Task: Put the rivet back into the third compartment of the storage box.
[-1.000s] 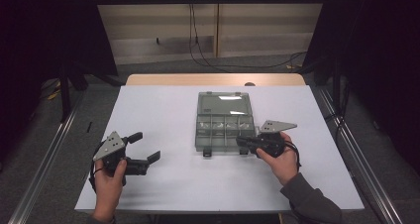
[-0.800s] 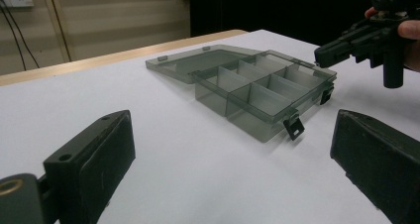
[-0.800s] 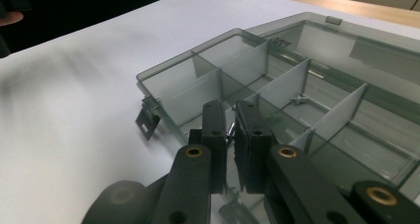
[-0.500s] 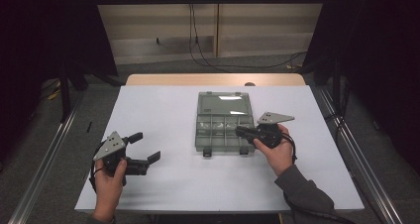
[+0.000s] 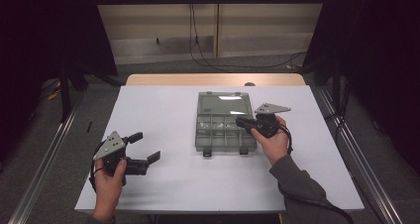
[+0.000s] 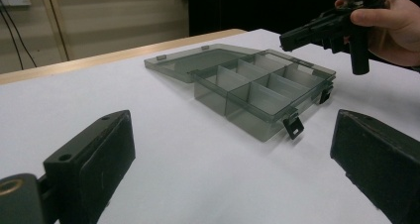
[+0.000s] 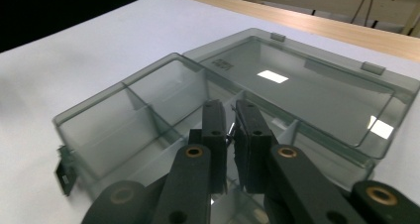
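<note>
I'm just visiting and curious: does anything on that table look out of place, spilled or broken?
Nothing stands out. The clear compartment box lies open and square on the white table, lid flat behind it, nothing spilled. The right tongs hover over its compartments, nearly shut on something small and thin; what it is I can't tell.

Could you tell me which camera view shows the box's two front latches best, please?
The left gripper view: both latches hang clearly off the open compartment box. The high view shows them small at the box's near edge; the right gripper view shows one at the left corner.

Black two-fingered grippers, grey triangular plates, trailing cables, grey sleeve [image 5: 297, 182]
</note>
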A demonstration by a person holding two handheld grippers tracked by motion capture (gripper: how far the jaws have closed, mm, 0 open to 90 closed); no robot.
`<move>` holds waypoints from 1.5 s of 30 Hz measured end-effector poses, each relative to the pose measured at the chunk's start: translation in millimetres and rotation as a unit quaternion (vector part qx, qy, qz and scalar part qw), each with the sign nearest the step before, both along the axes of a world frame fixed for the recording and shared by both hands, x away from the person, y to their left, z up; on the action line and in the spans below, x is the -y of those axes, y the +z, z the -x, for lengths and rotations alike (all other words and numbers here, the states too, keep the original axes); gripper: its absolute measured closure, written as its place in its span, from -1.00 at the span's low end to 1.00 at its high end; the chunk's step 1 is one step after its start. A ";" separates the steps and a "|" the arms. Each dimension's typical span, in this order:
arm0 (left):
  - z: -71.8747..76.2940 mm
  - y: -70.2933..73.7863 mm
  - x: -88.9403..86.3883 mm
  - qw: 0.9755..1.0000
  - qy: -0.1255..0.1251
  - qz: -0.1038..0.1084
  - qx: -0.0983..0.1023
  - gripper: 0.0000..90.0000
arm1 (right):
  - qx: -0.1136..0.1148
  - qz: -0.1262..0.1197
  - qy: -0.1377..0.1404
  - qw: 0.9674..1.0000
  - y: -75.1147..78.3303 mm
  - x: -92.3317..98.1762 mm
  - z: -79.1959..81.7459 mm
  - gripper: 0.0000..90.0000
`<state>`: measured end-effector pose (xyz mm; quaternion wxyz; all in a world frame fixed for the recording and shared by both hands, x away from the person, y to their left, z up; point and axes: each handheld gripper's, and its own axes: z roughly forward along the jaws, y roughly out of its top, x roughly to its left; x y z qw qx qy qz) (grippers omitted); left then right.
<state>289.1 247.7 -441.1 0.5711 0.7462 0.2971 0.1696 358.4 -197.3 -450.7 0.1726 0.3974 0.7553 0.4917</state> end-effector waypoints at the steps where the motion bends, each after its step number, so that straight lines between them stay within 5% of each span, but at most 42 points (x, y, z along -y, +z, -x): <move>1: -0.1 -0.2 -0.1 1.000 0.001 0.001 0.000 -0.92 | 0.000 0.000 -0.001 1.000 -0.5 -0.3 -1.9 0.88; 19: -1.2 -0.6 -2.2 1.000 0.001 -0.001 0.000 -0.92 | -0.009 0.017 -0.005 1.000 -2.9 -11.7 -15.9 0.87; 22: -1.2 -0.3 -2.0 1.000 -0.002 0.001 0.001 -0.92 | -0.010 0.014 -0.008 1.000 -2.7 -13.0 -15.6 0.67; 29: -0.2 0.1 -1.3 1.000 0.003 0.003 -0.001 -0.92 | -0.006 0.009 -0.008 1.000 -2.3 -11.5 -11.1 0.61; 34: -0.3 0.6 -1.5 1.000 0.000 -0.004 0.002 -0.92 | -0.003 -0.003 -0.004 1.000 -4.4 -9.3 -4.0 0.39; 45: 0.2 0.6 1.2 1.000 0.000 -0.006 0.001 -0.92 | -0.004 -0.014 0.005 1.000 -4.7 -8.5 11.6 -0.46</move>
